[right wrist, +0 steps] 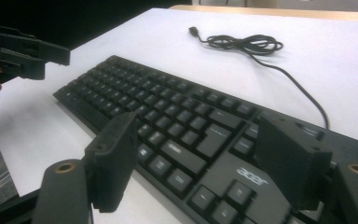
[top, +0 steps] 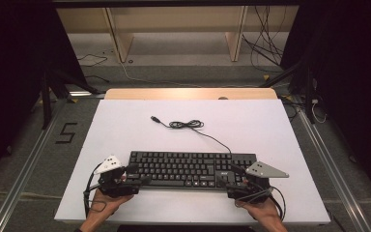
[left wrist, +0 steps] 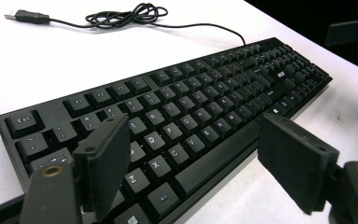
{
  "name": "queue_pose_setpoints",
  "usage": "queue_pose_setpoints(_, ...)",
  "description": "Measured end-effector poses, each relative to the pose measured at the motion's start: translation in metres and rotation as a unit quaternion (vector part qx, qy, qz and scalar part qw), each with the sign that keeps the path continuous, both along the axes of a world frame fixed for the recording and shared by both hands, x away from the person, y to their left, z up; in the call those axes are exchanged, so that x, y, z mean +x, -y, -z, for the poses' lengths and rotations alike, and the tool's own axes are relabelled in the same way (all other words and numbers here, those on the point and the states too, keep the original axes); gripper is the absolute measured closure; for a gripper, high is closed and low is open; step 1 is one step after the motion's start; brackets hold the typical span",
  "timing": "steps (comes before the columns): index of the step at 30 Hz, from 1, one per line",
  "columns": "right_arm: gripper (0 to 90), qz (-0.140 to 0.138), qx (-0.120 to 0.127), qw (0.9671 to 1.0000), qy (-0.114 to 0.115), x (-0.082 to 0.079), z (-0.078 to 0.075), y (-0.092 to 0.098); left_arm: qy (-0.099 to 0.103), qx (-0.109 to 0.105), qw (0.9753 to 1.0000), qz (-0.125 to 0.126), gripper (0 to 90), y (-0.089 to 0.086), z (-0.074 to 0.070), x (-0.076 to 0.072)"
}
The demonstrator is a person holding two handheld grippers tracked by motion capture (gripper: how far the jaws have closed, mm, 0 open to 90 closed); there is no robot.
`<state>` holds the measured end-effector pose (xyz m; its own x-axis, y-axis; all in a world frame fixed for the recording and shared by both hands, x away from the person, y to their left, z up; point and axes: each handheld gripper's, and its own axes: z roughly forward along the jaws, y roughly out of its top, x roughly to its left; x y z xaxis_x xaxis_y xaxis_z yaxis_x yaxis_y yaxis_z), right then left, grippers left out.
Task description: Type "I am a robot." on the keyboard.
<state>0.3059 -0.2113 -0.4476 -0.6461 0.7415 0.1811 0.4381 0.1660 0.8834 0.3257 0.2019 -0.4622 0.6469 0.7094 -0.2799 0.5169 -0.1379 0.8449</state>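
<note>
A black keyboard (top: 191, 169) lies across the near middle of the white table top (top: 125, 130). Its cable (top: 186, 124) runs back to a loose coil and a USB plug. My left gripper (top: 137, 175) is open at the keyboard's (left wrist: 191, 102) front left corner. One jaw hangs over the keys and the other over the table in front, my left gripper (left wrist: 198, 168) straddling the front edge. My right gripper (top: 229, 176) is open at the right end of the keyboard (right wrist: 168, 116). In the right gripper view my right gripper (right wrist: 198, 165) has both jaws spread above the keys near the logo.
The coiled cable (right wrist: 247, 44) lies on the table behind the keyboard. A wooden strip (top: 191, 93) edges the table's far side. Dark stands and floor cables surround the table, and a "5" mark (top: 66, 133) is on the floor at the left.
</note>
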Motion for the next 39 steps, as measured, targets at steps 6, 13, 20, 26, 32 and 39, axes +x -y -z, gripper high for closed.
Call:
queue_pose_setpoints(6,31.2,-0.014,-0.002,0.9999,-0.004,0.006,-0.002,-0.015,-0.001,0.0,1.0,-0.003,25.0,-0.001,0.0,0.0)
queue_pose_setpoints(13,32.5,-0.026,0.001,0.9996,-0.012,0.016,-0.003,-0.03,-0.002,0.002,1.0,-0.007,25.1,-0.002,0.0,0.001)
queue_pose_setpoints(20,35.5,-0.04,-0.002,0.999,-0.022,0.027,-0.003,-0.049,-0.005,0.005,0.9999,-0.011,25.6,-0.004,0.001,0.002)
queue_pose_setpoints(26,43.0,-0.044,-0.003,0.9984,-0.037,0.037,-0.003,-0.061,-0.009,0.007,0.9997,-0.021,27.9,-0.005,0.001,0.003)
queue_pose_setpoints(32,55.8,-0.045,-0.017,0.9975,-0.052,0.046,0.001,-0.075,-0.019,0.016,0.9991,-0.034,37.6,-0.009,0.003,0.005)
queue_pose_setpoints(39,72.8,-0.047,-0.032,0.9964,-0.063,0.054,0.004,-0.089,-0.039,0.04,0.997,-0.053,58.0,-0.014,0.006,0.007)
